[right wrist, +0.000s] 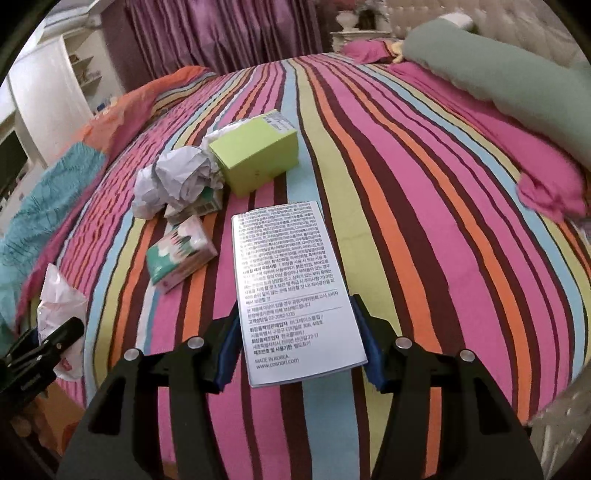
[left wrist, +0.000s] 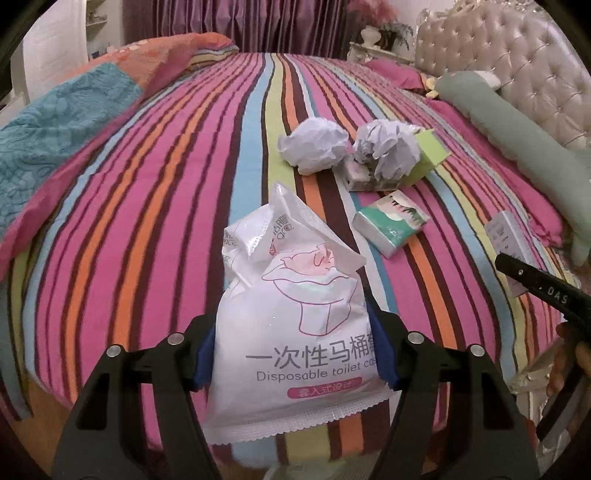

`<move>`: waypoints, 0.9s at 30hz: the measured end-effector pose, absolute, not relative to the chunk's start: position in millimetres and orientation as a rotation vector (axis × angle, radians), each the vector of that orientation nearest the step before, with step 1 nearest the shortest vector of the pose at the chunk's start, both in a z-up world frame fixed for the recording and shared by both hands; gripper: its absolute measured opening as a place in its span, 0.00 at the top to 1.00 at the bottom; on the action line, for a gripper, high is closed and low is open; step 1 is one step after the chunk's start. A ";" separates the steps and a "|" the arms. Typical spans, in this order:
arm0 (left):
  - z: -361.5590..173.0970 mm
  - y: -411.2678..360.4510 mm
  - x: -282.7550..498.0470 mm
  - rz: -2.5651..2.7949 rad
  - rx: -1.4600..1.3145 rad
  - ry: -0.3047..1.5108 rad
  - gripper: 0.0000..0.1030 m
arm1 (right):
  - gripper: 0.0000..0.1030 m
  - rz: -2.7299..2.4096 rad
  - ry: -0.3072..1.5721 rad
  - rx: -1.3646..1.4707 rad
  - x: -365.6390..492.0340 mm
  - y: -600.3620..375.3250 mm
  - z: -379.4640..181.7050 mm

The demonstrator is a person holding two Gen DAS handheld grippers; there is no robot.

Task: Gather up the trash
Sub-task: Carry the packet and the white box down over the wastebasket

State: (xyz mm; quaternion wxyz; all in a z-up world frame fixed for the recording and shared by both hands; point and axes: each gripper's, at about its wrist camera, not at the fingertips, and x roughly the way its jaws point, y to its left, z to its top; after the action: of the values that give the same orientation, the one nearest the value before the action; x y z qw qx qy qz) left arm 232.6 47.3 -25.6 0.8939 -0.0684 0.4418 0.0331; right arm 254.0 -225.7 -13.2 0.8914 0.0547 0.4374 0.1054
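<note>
My left gripper (left wrist: 291, 354) is shut on a white plastic toilet-cover bag (left wrist: 291, 295), held above the striped bed. It also shows in the right wrist view (right wrist: 59, 314) at far left. My right gripper (right wrist: 299, 343) is shut on a white box with Korean print (right wrist: 291, 280); this box shows in the left wrist view (left wrist: 508, 240). On the bed lie two crumpled paper balls (left wrist: 314, 146) (left wrist: 388, 147), a lime green box (right wrist: 258, 151), a small carton (right wrist: 203, 205) under the paper, and a green tissue pack (right wrist: 181, 254).
The striped bedspread (left wrist: 147, 221) covers the bed. A teal blanket (left wrist: 48, 140) lies at left, a long green pillow (right wrist: 498, 77) and tufted headboard (left wrist: 517, 62) at right. Purple curtains (right wrist: 221, 29) hang behind.
</note>
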 end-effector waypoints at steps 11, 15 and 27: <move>-25.0 48.0 158.0 0.016 -0.150 0.903 0.36 | 0.49 0.220 0.914 0.172 186.2 -230.2 -13.1; -32.1 44.4 129.8 0.001 -0.143 0.915 0.36 | 0.49 0.227 0.925 0.184 162.3 -226.1 -18.4; -57.5 23.8 72.4 -0.063 -0.126 0.982 0.36 | 0.49 0.223 0.972 0.198 107.9 -216.7 -39.0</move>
State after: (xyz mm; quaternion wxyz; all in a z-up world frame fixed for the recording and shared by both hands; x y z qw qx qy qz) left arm 72.4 23.8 -57.5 0.8796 -0.0603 0.4709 -0.0301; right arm 107.9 -216.7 -39.0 0.8736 0.0947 0.4652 0.1068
